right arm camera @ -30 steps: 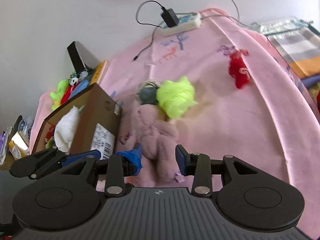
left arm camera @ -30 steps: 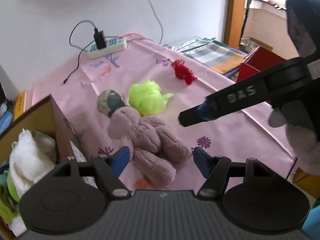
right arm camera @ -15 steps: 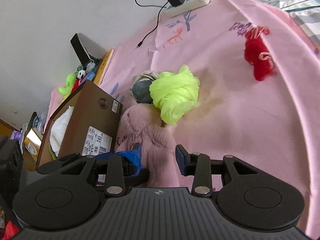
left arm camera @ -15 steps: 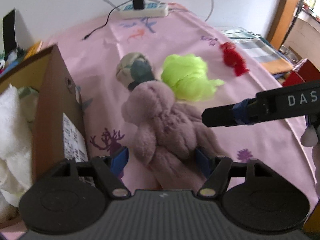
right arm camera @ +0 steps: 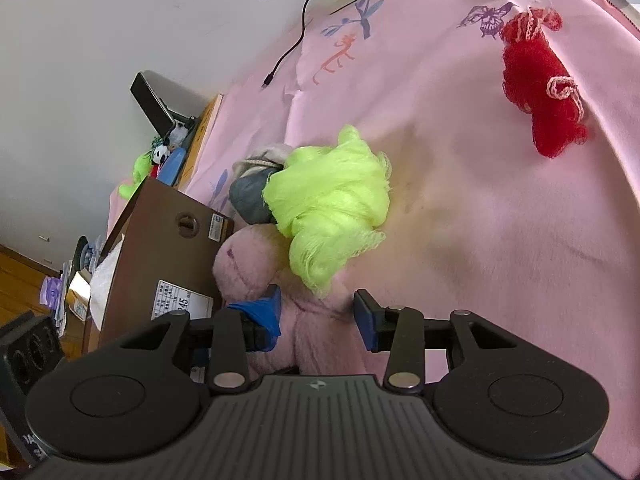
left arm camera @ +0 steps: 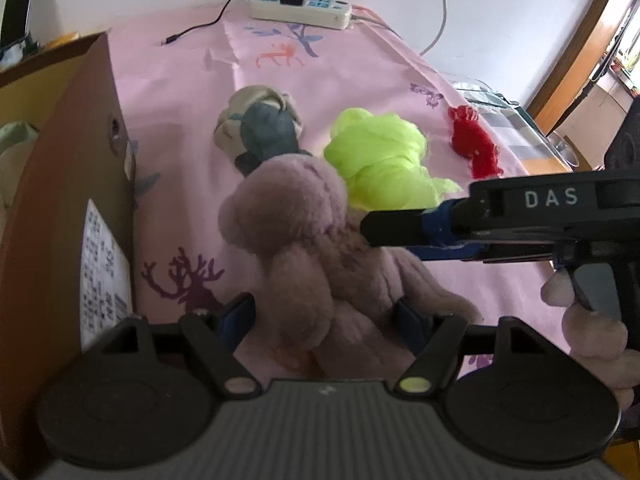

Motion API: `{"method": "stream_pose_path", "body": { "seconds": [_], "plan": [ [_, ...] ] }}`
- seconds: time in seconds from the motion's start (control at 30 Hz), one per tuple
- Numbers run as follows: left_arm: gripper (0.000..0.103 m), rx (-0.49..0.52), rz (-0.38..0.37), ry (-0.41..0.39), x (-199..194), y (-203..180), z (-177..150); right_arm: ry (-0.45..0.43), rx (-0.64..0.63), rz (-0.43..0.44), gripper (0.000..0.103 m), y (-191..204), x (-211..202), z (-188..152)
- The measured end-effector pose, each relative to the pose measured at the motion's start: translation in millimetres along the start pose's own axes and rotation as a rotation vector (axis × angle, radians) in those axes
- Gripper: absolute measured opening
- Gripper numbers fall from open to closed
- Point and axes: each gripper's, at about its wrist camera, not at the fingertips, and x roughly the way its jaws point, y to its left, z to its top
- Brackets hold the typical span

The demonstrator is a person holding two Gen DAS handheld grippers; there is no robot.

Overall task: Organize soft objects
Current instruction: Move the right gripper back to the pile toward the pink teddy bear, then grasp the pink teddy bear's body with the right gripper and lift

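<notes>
A pink plush toy (left arm camera: 316, 248) lies on the pink cloth beside the brown cardboard box (left arm camera: 60, 184). My left gripper (left arm camera: 326, 320) is open, with its jaws on either side of the plush's lower body. My right gripper (right arm camera: 318, 312) is open too and straddles the plush (right arm camera: 256, 264) from the right; its fingers (left arm camera: 404, 230) reach in over the plush in the left wrist view. Behind the plush lie a neon green fluffy bundle (left arm camera: 380, 160), a grey and beige rolled sock ball (left arm camera: 260, 128) and a red knitted piece (left arm camera: 474, 148).
The box holds white and green soft items (right arm camera: 106, 276). A white power strip (left arm camera: 300, 10) with a cable lies at the back by the wall. Folded checked cloths (left arm camera: 516, 128) lie off the right edge. Small toys and a dark device (right arm camera: 154, 108) stand behind the box.
Both grippers have moved in closer to the pink plush. The left jaws now flank its body, and the right jaws have come around its upper part.
</notes>
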Motion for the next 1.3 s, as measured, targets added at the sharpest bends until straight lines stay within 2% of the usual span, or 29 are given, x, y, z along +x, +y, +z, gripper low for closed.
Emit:
{"method": "stream_pose_path", "body": {
  "seconds": [0.23, 0.3, 0.47, 0.7, 1.03, 1.3],
  "plan": [
    [0.073, 0.019, 0.008, -0.018, 3.8, -8.3, 2.6, -0.001, 0.018, 0.019, 0.025, -1.9, -2.5, -5.6],
    [0.06, 0.029, -0.013, -0.016, 2.2, -10.5, 2.1, -0.003, 0.012, 0.018, 0.025, -2.3, -4.0, -6.1],
    [0.056, 0.035, -0.02, -0.006, 0.1, -11.7, -1.4, 0.006, 0.002, 0.013, 0.025, -0.1, -7.8, -9.2],
    [0.055, 0.087, -0.035, 0.014, -10.0, -17.9, -14.7, 0.03, -0.027, -0.003, 0.025, 6.7, -15.8, -20.9],
    [0.055, 0.197, -0.05, 0.03, -32.4, -29.8, -47.0, 0.092, -0.006, -0.006, 0.025, 15.5, -26.3, -47.2],
    [0.054, 0.264, -0.07, 0.03, -52.1, -26.8, -61.6, 0.085, -0.005, -0.025, 0.025, 33.3, -32.1, -69.5]
  ]
}}
